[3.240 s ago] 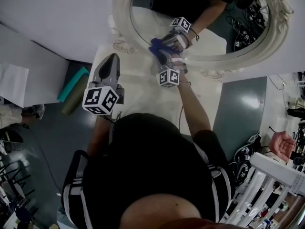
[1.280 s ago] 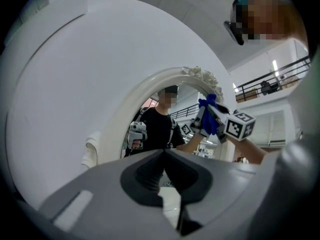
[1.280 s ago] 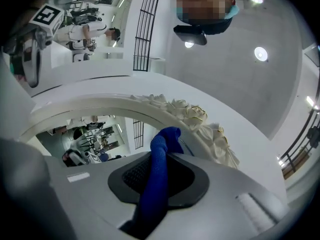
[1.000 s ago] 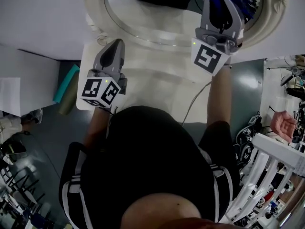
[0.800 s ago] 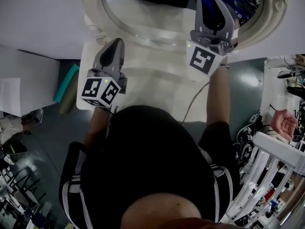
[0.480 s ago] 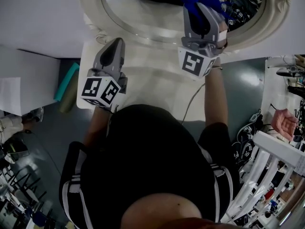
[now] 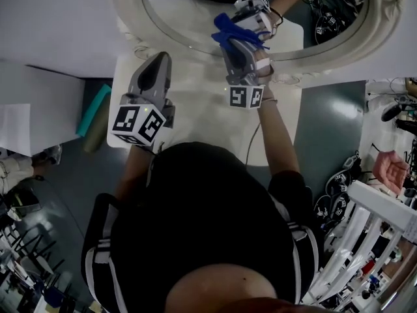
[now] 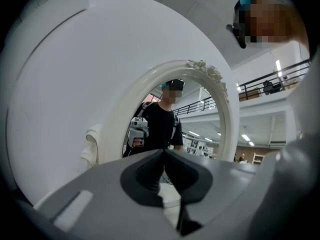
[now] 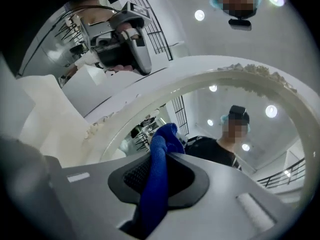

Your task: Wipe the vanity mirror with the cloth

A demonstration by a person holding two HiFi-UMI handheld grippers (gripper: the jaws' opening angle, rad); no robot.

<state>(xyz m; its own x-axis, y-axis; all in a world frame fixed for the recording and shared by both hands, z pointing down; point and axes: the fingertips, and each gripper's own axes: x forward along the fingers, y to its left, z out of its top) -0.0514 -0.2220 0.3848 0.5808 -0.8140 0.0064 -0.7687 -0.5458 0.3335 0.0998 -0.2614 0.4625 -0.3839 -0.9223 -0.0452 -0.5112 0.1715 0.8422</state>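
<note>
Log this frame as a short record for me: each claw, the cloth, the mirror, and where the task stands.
left claw: shut, empty, held over the vanity top, short of the mirror
right claw: shut on the blue cloth
cloth position: at the lower part of the glass; contact looks likely in the head view
mirror: oval, ornate white frame
task status: wiping appears under way, judged from the cloth at the glass

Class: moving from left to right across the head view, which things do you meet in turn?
Teal object on the floor → left gripper → right gripper clamped on the blue cloth → a bystander's open hand.
</note>
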